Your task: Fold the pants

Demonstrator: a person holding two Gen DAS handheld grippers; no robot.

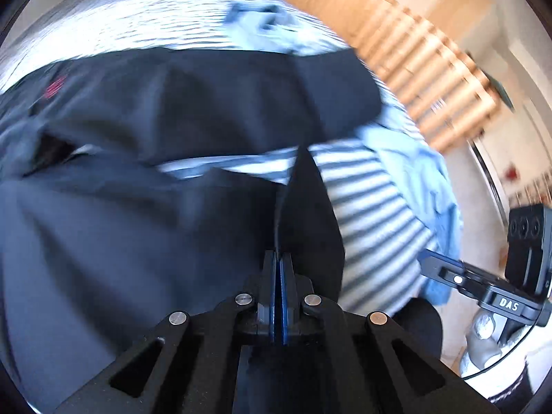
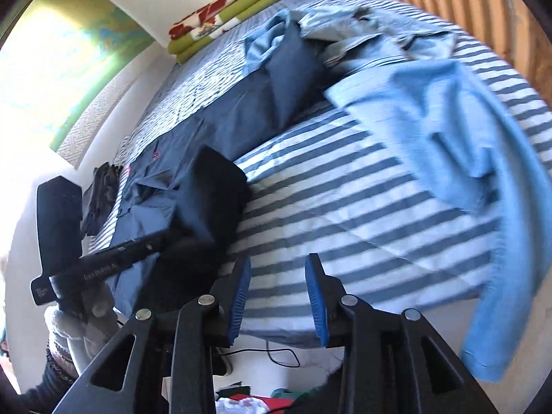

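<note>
We find the dark navy pants point(image 2: 220, 127) lying along the striped bed point(image 2: 362, 207), one part doubled back over itself near the bed's edge. The left gripper point(image 1: 278, 258) has its fingers pressed together on a dark fold of the pants, which rises as a ridge from the tips. The right gripper point(image 2: 277, 276) stands partly open with nothing between its fingers, over bare striped sheet.

Step in hand, as we judge it: carrying the pinched fold across. To do it well, keep the pinch firm, keep the cloth taut and low, and lay the edges flush before letting go; the right gripper could pin or smooth the free side.

The left wrist view shows the pinch itself, blurred. Only the right wrist view shows the pants' full run, the light blue garments point(image 2: 448, 103) beside them and the folded blankets point(image 2: 220, 17) at the far end.
</note>
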